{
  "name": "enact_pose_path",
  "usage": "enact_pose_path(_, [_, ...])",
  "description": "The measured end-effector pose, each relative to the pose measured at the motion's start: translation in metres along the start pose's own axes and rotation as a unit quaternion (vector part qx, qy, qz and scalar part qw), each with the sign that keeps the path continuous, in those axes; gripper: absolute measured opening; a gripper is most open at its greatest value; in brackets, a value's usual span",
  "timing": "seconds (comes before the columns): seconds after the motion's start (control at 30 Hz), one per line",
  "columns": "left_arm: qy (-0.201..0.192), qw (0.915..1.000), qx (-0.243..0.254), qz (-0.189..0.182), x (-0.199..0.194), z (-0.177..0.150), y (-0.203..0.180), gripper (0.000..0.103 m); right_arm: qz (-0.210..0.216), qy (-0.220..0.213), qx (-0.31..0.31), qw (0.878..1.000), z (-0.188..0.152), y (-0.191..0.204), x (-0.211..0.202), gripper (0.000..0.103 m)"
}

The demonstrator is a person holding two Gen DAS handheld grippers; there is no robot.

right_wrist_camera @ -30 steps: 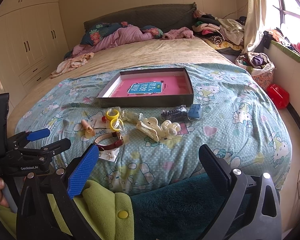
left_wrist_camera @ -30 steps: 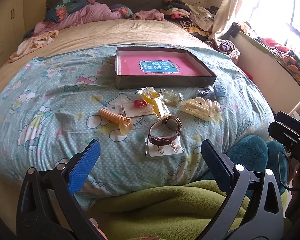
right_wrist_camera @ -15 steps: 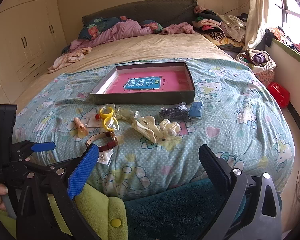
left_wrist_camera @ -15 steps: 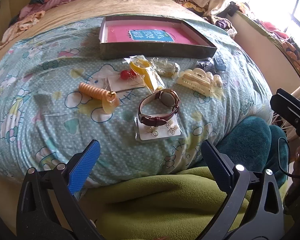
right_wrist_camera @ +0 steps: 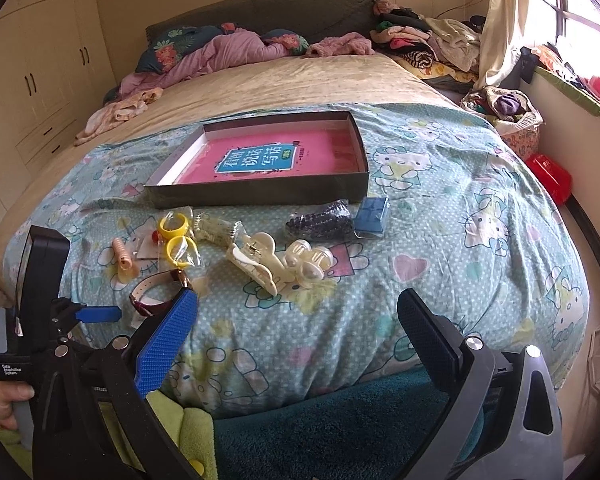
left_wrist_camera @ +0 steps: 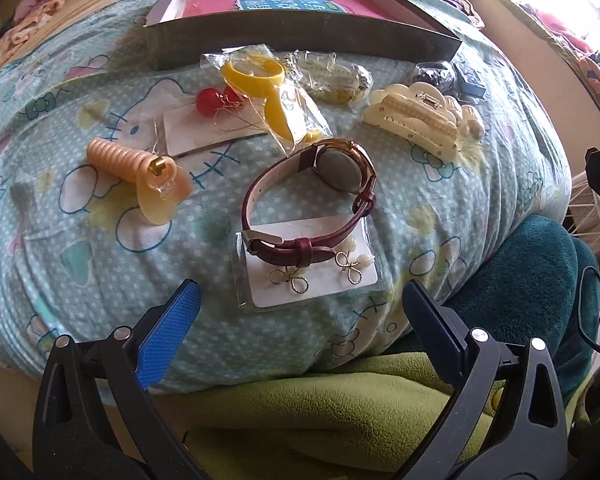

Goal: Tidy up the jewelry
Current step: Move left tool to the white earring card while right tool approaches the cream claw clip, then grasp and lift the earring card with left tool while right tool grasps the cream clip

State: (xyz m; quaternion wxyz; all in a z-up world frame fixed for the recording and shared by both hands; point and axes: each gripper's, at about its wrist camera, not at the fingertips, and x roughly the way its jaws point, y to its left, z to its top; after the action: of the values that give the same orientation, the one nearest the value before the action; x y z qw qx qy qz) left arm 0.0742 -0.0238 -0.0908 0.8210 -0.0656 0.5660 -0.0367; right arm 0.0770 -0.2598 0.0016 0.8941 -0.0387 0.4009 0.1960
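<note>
Jewelry lies on the blue patterned quilt in front of a shallow box (left_wrist_camera: 300,46) with a pink bottom, also in the right wrist view (right_wrist_camera: 260,196). A maroon-strap watch (left_wrist_camera: 312,204) rests partly on a bagged card of bow earrings (left_wrist_camera: 308,268). My left gripper (left_wrist_camera: 300,320) is open and empty, just short of the earring card. Farther off lie an orange spiral hair tie (left_wrist_camera: 132,164), bagged yellow rings (left_wrist_camera: 268,88), red earrings (left_wrist_camera: 216,100) and a cream hair claw (left_wrist_camera: 420,120). My right gripper (right_wrist_camera: 296,336) is open and empty, near the bed's front edge.
A dark beaded item in a bag (right_wrist_camera: 320,222) and a small blue box (right_wrist_camera: 372,216) lie right of the claw. Green and teal blankets (left_wrist_camera: 340,400) cover the near edge. Clothes pile at the headboard (right_wrist_camera: 420,40). A red object (right_wrist_camera: 548,176) sits on the floor at right.
My left gripper has moved forward and down toward the watch and earring card, which now look much larger. My right gripper has shifted only slightly. Both stay open.
</note>
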Motion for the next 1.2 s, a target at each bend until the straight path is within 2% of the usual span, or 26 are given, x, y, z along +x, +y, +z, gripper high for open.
enact_pose_path(0.23, [-0.004,0.9999,0.011,0.000,0.006,0.008,0.001,0.093,-0.010,0.029,-0.005,1.000,0.003,-0.009,0.030,0.099])
enact_pose_path(0.37, [-0.004,0.9996,0.025,0.015,0.010,0.011,-0.004,0.079,-0.023,0.053,-0.020,0.998,0.008,-0.013,0.054,0.099])
enact_pose_path(0.5, [-0.014,0.9993,0.033,0.013,0.009,0.015,-0.005,0.068,-0.031,0.080,-0.040,0.995,0.014,-0.018,0.077,0.099])
enact_pose_path(0.73, [-0.031,0.9985,0.044,-0.010,0.002,0.021,-0.007,0.063,-0.023,0.090,-0.067,0.993,0.019,-0.023,0.104,0.096])
enact_pose_path(0.8, [-0.040,0.9979,0.049,-0.013,-0.002,0.023,-0.009,0.063,-0.012,0.097,-0.074,0.993,0.020,-0.024,0.110,0.080])
enact_pose_path(0.93, [-0.051,0.9973,0.047,-0.023,-0.014,0.025,-0.006,0.063,0.027,0.112,-0.071,0.991,0.021,-0.026,0.117,0.063])
enact_pose_path(1.0, [-0.054,0.9973,0.040,-0.029,-0.018,0.028,-0.003,0.063,0.058,0.114,-0.068,0.989,0.024,-0.025,0.117,0.042])
enact_pose_path(1.07, [-0.058,0.9971,0.036,-0.034,-0.025,0.029,0.000,0.063,0.074,0.115,-0.070,0.988,0.025,-0.024,0.116,0.034])
enact_pose_path(1.2, [-0.068,0.9964,0.035,-0.036,-0.035,0.035,-0.001,0.063,0.091,0.098,-0.072,0.988,0.025,-0.023,0.106,0.034])
